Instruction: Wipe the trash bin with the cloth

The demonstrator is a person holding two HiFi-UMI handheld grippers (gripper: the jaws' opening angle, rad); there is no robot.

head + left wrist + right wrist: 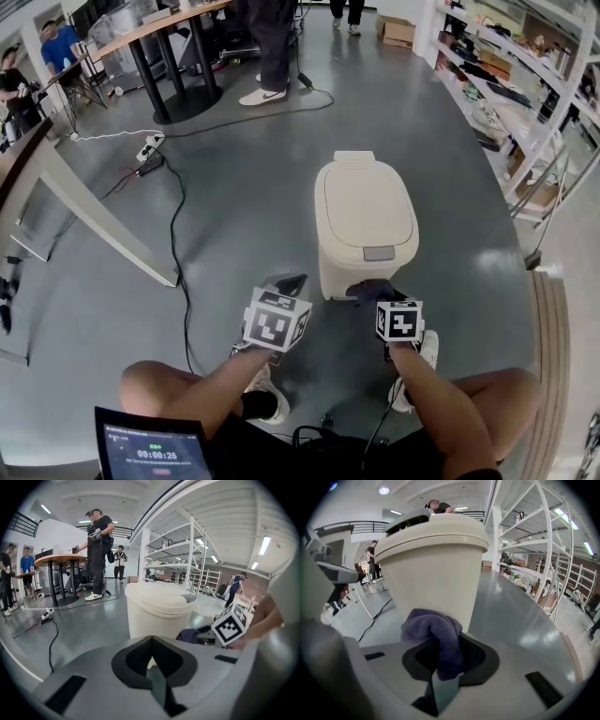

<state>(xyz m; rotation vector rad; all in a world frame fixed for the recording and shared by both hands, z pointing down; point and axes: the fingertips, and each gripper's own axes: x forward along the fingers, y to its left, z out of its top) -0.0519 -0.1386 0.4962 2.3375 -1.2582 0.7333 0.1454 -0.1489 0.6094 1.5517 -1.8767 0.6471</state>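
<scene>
Nearest to us, the right claw (443, 679) is pinching a purple cloth (436, 632), with a thick fold bunched above the jaws. The left claw (154, 667) hangs just beside it, jaws pressed together on nothing. The cloth sits low at the near wall of the trash bin (366, 225). We cannot tell whether it presses on the plastic or stands just off it. The bin stands upright on the grey floor (234, 216), with its lid (367, 208) down.

We judge the step in hand to be wiping that front wall. To do it well, we want the bunched fold, not the jaw tips, flat on the wall. We would use long overlapping strokes from the rim downward and round both sides. The bin looks light and may slide or tip under a push, so we would brace it with the empty left claw on the lid. The pinch needs to be firm, since drag may pull the cloth free. Farther off, a cable (178, 244) lies well apart to the left, clear of the work.
</scene>
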